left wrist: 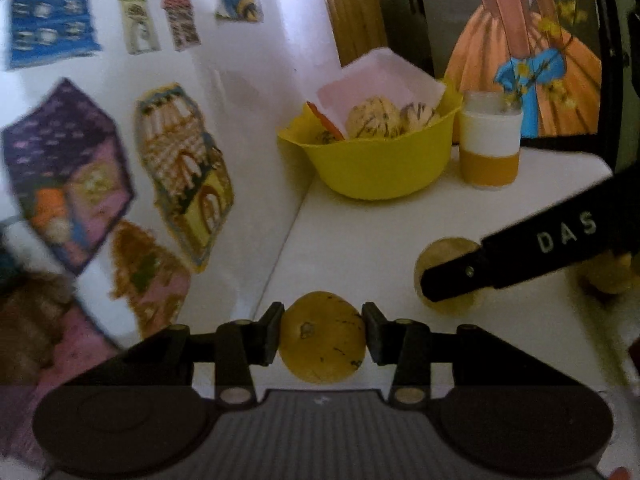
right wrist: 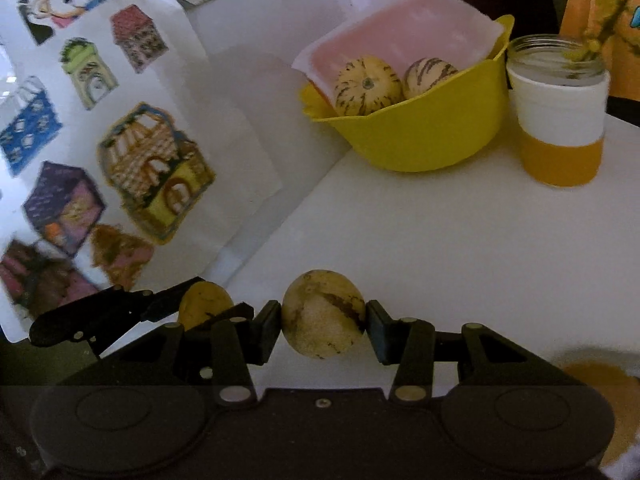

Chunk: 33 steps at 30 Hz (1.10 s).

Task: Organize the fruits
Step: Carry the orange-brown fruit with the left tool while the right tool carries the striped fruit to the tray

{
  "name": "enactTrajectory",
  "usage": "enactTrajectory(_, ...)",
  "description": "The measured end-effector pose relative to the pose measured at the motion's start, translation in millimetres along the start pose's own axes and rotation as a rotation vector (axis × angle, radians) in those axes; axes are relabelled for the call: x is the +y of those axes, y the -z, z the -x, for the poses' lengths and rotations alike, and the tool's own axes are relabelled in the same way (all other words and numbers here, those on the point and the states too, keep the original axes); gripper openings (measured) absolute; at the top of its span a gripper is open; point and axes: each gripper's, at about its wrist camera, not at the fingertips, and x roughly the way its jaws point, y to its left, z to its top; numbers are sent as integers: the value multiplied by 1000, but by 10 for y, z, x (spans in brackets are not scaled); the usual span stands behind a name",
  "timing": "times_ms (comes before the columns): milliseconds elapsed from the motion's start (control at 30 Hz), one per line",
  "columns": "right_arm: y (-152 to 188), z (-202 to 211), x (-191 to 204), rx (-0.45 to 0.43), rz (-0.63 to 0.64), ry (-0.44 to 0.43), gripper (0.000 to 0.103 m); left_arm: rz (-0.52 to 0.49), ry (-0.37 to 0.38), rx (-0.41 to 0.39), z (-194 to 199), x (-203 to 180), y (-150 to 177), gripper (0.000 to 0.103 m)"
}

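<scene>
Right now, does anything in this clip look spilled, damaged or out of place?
Nothing spilled or broken. One oddity: a pink-white sheet stands tilted inside the yellow bowl, behind two striped fruits. Each gripper, left and right, holds one fruit.

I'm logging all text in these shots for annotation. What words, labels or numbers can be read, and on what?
"DAS": white letters on the black finger of the right claw, cut off by the frame edge.
Paper drawings on the white wall: no readable text.
Yellow plastic bowl, white-and-orange jar: no text visible.
</scene>
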Motion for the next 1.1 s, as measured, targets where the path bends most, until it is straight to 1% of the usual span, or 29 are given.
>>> enactTrajectory(167, 104, 274, 75, -25, -4, -12, 48, 47, 16, -17, 235, -8, -37, 45)
enactTrajectory(433, 323, 898, 178, -88, 24, -9, 48, 107, 49, -51, 699, -72, -57, 45)
enactTrajectory(667, 566, 1380, 265, -135, 20, -9, 48, 111, 92, -74, 1045, -283, 16, 45)
enactTrajectory(833, 814, 1699, 291, -158, 1, -1, 48, 106, 122, -78, 1273, -464, 98, 46)
enactTrajectory(1100, 1272, 2126, 171, -162, -64, 22, 48, 111, 168, -72, 1516, -736, 214, 46)
